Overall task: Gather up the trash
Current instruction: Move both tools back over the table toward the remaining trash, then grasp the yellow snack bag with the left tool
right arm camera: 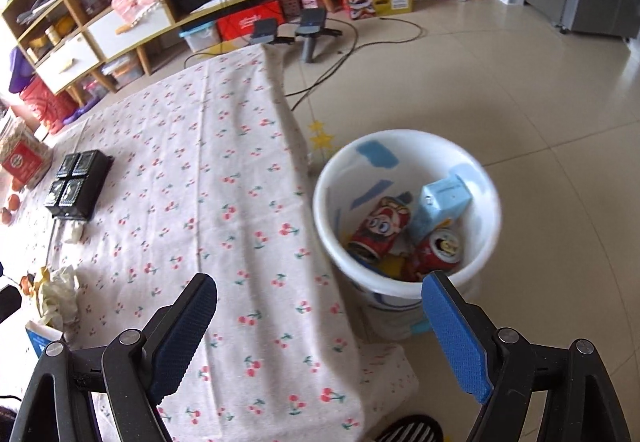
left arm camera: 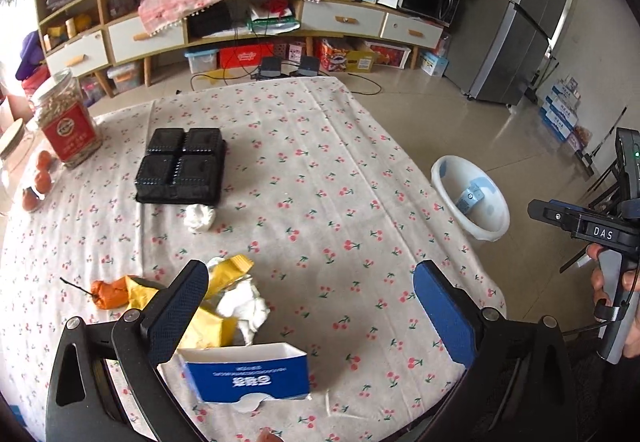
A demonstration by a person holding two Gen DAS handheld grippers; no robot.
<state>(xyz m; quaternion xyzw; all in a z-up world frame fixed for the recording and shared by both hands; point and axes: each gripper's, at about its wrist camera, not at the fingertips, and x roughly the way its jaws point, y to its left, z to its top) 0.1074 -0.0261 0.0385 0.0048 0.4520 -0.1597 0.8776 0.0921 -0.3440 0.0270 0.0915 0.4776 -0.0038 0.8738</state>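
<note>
Left wrist view: cherry-print tablecloth (left arm camera: 320, 170), tiled floor (left arm camera: 460, 114), white bin (left arm camera: 444, 178).

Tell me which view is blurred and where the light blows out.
Right wrist view: the white bucket and the cans inside are smeared by motion blur, while the right gripper stays sharp. Left wrist view: mostly crisp, the blue carton text legible; daylight washes out the far left edge near the jar. Both views bend straight lines, fisheye style.

Black tool (left arm camera: 312, 306) frames, blue textured pads (left arm camera: 444, 316)
</note>
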